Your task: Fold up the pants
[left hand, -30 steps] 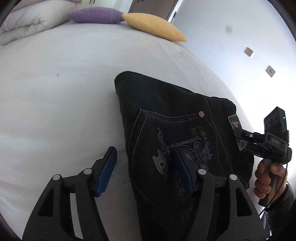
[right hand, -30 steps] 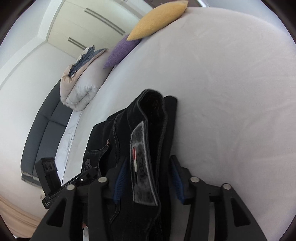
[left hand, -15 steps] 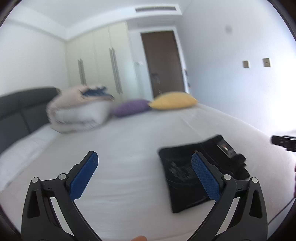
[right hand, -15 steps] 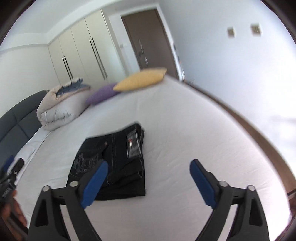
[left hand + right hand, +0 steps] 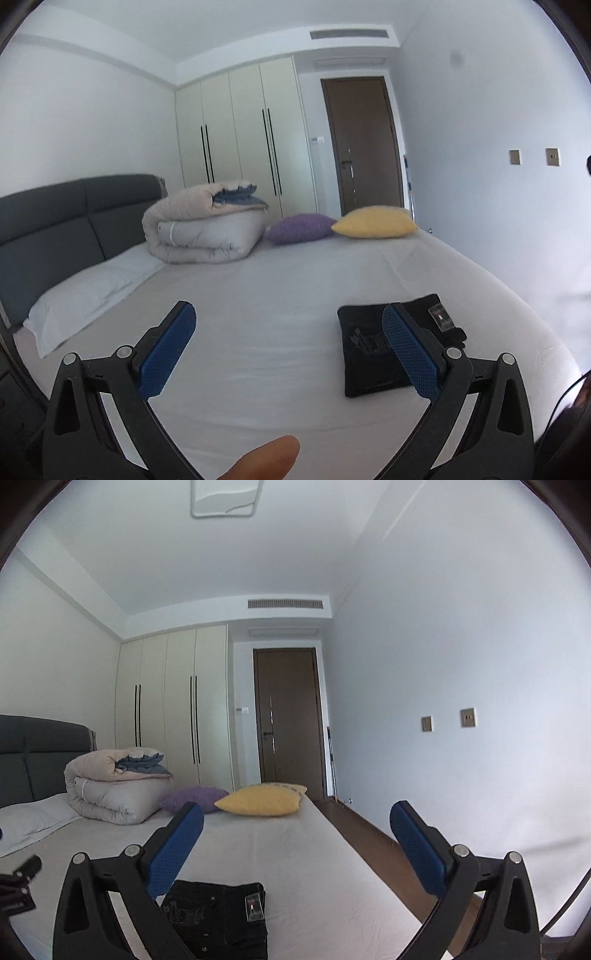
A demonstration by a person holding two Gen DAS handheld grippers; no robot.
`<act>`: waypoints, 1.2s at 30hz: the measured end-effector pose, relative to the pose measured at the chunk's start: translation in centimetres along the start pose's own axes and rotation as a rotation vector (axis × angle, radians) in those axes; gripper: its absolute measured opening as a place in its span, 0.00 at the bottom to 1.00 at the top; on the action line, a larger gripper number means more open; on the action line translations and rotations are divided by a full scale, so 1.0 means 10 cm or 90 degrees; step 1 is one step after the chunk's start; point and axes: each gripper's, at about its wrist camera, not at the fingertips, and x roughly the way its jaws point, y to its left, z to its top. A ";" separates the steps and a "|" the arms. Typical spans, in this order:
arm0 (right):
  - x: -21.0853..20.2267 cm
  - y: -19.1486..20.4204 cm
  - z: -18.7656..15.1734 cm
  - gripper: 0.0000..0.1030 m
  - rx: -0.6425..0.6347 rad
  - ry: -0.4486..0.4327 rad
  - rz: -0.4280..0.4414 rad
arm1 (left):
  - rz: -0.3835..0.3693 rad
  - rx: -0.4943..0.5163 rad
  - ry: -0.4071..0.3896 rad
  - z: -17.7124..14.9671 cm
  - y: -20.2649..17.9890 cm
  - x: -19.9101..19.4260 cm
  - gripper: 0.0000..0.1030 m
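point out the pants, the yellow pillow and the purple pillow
pants [image 5: 373, 354]: left wrist view, embroidered back panel
yellow pillow [image 5: 262, 800]: right wrist view, middle of its front face
purple pillow [image 5: 299, 229]: left wrist view, centre of its top

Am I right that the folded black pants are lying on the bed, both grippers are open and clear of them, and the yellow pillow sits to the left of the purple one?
Not quite: the yellow pillow sits to the right of the purple pillow, as both wrist views show. The rest holds: the folded black pants lie on the bed, with the left gripper and right gripper open and clear.
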 end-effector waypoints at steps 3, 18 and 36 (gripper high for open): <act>-0.13 0.07 0.06 1.00 -0.022 0.029 0.002 | -0.029 -0.034 0.063 -0.12 0.01 0.01 1.00; 0.39 0.28 -1.28 1.00 0.025 0.396 0.057 | -0.113 -0.041 0.282 -1.03 -0.49 0.66 1.00; 0.36 0.70 -1.57 1.00 -0.036 0.465 0.101 | -0.102 -0.059 0.328 -1.27 -0.40 0.87 1.00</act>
